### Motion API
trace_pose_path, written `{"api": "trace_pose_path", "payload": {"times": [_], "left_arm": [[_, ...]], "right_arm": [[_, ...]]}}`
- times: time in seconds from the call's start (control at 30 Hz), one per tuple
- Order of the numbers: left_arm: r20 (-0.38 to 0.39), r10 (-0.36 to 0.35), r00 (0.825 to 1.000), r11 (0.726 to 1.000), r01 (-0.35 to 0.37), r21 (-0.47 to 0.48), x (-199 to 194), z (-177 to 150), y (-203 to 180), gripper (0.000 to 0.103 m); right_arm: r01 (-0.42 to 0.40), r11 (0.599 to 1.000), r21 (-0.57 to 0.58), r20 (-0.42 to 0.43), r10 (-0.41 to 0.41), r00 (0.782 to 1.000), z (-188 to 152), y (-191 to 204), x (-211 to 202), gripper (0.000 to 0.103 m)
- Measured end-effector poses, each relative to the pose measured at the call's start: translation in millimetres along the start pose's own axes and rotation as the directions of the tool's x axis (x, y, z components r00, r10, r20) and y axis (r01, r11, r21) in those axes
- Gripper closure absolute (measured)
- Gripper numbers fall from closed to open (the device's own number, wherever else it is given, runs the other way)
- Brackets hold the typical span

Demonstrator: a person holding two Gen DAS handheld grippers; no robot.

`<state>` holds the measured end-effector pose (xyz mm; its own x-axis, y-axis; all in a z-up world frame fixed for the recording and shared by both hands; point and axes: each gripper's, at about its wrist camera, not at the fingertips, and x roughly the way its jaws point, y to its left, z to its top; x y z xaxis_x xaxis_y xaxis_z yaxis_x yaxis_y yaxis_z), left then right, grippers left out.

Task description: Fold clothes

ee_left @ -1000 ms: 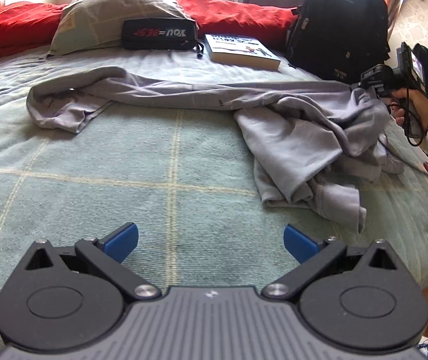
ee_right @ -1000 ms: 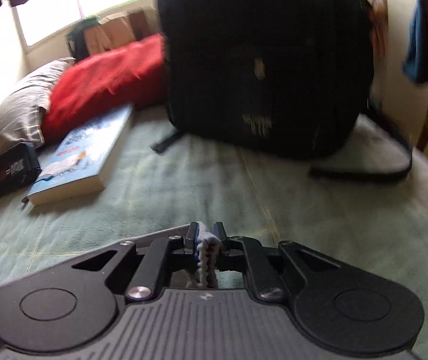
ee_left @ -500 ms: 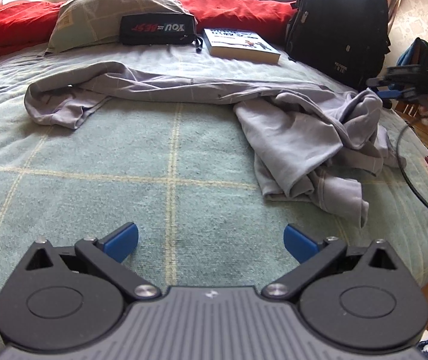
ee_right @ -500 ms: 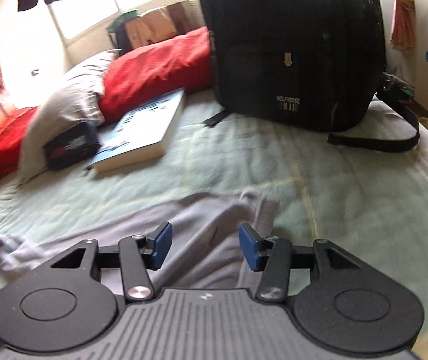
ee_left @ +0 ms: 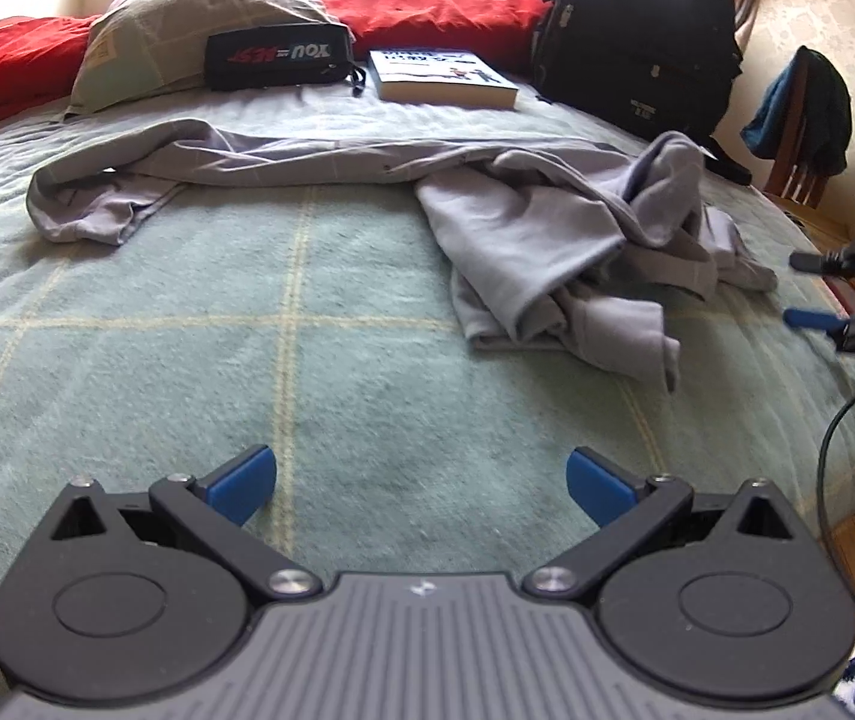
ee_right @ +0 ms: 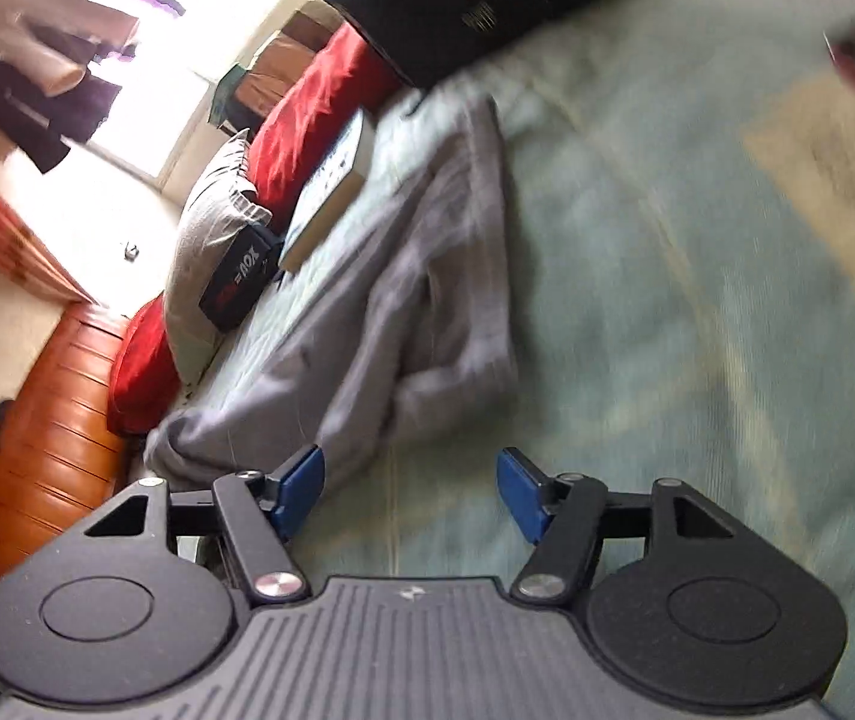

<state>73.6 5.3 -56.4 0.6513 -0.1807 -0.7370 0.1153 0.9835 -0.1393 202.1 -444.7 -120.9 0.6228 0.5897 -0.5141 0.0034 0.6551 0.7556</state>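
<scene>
A grey garment lies crumpled on the green checked bedspread, one long part stretched left, the bulk bunched at the right. My left gripper hovers open over bare bedspread, well short of the cloth, nothing between its blue pads. My right gripper shows at the right edge of the left wrist view, just right of the bunched cloth. In the blurred, tilted right wrist view, the right gripper has its jaws opening and empty, the grey garment just beyond its left finger.
At the head of the bed lie a grey pillow, red cushions, a black pouch and a book. A black backpack stands at the far right corner. A chair with clothes stands beside the bed.
The right gripper let go of the grey cloth, opened, rolled and swung down to the bed's right side. The garment's right end dropped onto the bed. The left gripper barely shifted.
</scene>
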Motion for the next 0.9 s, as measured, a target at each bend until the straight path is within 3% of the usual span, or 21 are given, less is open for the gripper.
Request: {"api": "trace_pose_path", "payload": {"times": [0.13, 0.3, 0.4, 0.5, 0.57, 0.6, 0.77, 0.9], "left_arm": [[0.004, -0.006, 1.000, 1.000, 0.006, -0.005, -2.5, -2.6, -0.5, 0.001], [0.007, -0.006, 1.000, 1.000, 0.006, -0.017, -2.8, -3.8, 0.4, 0.001], [0.005, -0.003, 1.000, 1.000, 0.003, -0.016, -2.3, -4.0, -0.3, 0.001], [0.006, -0.005, 1.000, 1.000, 0.005, -0.016, -2.5, -4.4, -0.2, 0.001], [0.004, -0.004, 1.000, 1.000, 0.004, -0.017, -1.2, -3.5, 0.2, 0.001], [0.003, -0.002, 1.000, 1.000, 0.002, -0.017, -0.5, -3.0, 0.1, 0.001], [0.010, -0.006, 1.000, 1.000, 0.006, -0.008, -4.7, -4.6, -3.6, 0.001], [0.031, -0.010, 0.999, 1.000, 0.010, -0.002, -12.9, -6.1, -6.3, 0.001]], "right_arm": [[-0.021, 0.999, 0.038, 0.049, 0.020, 0.999, -2.0, -6.7, 12.6, 0.034], [-0.050, 0.993, 0.103, 0.118, 0.037, 0.992, 11.4, -15.2, 32.3, 0.042], [-0.041, 0.988, 0.148, 0.159, 0.017, 0.987, 13.9, -20.5, 38.8, 0.060], [-0.027, 0.988, 0.153, 0.187, -0.002, 0.982, 2.0, -17.9, 35.8, 0.067], [0.023, 0.993, 0.114, 0.205, -0.046, 0.978, -3.3, -16.5, 37.8, 0.088], [0.033, 0.994, 0.101, 0.215, -0.054, 0.975, -3.6, -16.8, 39.1, 0.092], [0.109, 0.994, 0.009, 0.235, -0.108, 0.966, -6.0, -1.3, 35.9, 0.092], [0.091, 0.996, -0.019, 0.249, -0.083, 0.965, -3.9, 10.8, 7.5, 0.092]]}}
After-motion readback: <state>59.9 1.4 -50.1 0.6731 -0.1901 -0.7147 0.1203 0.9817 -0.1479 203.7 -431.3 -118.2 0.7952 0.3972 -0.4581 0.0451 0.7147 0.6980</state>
